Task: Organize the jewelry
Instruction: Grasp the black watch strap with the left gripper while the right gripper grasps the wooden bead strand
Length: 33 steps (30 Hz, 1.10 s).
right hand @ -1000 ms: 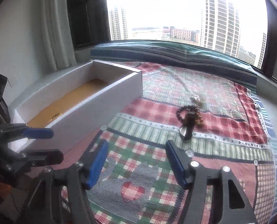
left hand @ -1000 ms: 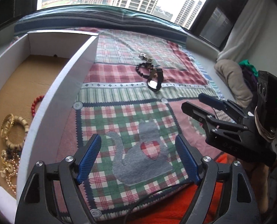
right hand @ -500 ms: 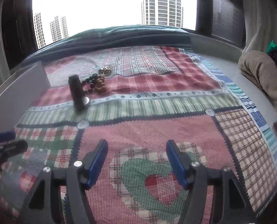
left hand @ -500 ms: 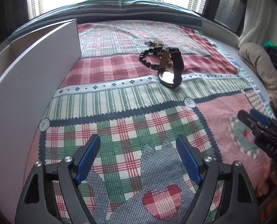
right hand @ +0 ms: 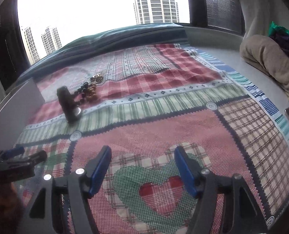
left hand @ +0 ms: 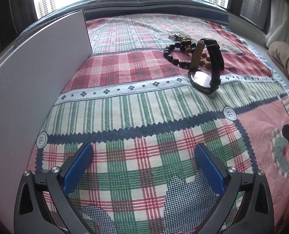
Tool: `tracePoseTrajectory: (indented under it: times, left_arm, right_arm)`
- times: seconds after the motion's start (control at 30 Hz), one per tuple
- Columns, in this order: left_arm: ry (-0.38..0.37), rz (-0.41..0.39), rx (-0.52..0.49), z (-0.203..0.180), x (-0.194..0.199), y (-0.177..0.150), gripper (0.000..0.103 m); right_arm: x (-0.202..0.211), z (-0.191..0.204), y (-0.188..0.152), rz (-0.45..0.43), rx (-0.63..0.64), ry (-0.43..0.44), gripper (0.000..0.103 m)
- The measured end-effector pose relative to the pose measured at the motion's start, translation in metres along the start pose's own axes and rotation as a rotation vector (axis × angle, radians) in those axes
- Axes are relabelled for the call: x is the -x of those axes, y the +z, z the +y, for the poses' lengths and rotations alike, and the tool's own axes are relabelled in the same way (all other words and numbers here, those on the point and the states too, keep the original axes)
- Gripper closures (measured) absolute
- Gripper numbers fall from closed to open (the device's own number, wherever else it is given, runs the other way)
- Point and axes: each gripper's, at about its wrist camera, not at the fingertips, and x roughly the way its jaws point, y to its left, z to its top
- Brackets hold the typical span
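A black-strapped wristwatch point(left hand: 206, 72) stands on its edge on the patchwork quilt point(left hand: 144, 105), with a dark bead bracelet point(left hand: 175, 55) and a small metal clasp piece point(left hand: 175, 37) just behind it. My left gripper point(left hand: 142, 152) hovers low over the quilt well short of them, its jaws opening wide with nothing between them. In the right wrist view the same watch point(right hand: 69, 105) and beads point(right hand: 88, 92) lie far to the upper left. My right gripper point(right hand: 142, 159) is open and empty over a heart patch. The left gripper's tips point(right hand: 27, 154) show at the left edge.
A tall white box wall point(left hand: 33, 74) rises along the left side of the quilt. Folded beige fabric point(right hand: 271, 60) lies on the grey ledge at right. A window with tower blocks beyond fills the back.
Both grippers dropped lower and moved forward over the quilt, so the box's inside went out of the left view. The watch and beads look closer. The left jaws spread wider.
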Motion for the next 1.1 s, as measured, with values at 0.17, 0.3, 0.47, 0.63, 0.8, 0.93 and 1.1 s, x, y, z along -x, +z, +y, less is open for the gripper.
tracePoseTrajectory:
  times: [0.17,0.3,0.47,0.63,0.8,0.93,1.1]
  left_arm:
    - [0.011,-0.01,0.018,-0.0027,-0.0011,0.0009,0.0]
    - [0.017,-0.018,0.028,-0.0022,0.0012,-0.0014,0.0]
    - [0.02,-0.02,0.032,-0.0019,0.0027,-0.0027,0.0]
    - [0.02,-0.02,0.032,-0.0019,0.0027,-0.0027,0.0]
    - [0.019,-0.02,0.033,-0.0018,0.0027,-0.0027,0.0]
    - [0.019,-0.019,0.033,-0.002,0.0026,-0.0027,0.0]
    - [0.018,-0.019,0.033,-0.002,0.0025,-0.0026,0.0]
  right_arm:
    - [-0.0015,0.0017,-0.0025,0.01,0.006,-0.009,0.035]
    - [-0.0045,0.0012,-0.004,0.028,0.007,-0.018,0.034]
    - [-0.0067,0.001,-0.0047,0.042,0.005,-0.022,0.034]
    - [-0.0037,0.001,-0.0053,0.032,0.007,-0.022,0.034]
    - [-0.0036,0.0028,-0.005,0.034,0.018,-0.02,0.034]
    - [-0.0029,0.0045,-0.0049,0.034,0.027,-0.017,0.034]
    - [-0.0016,0.004,-0.0044,0.031,0.024,-0.018,0.034]
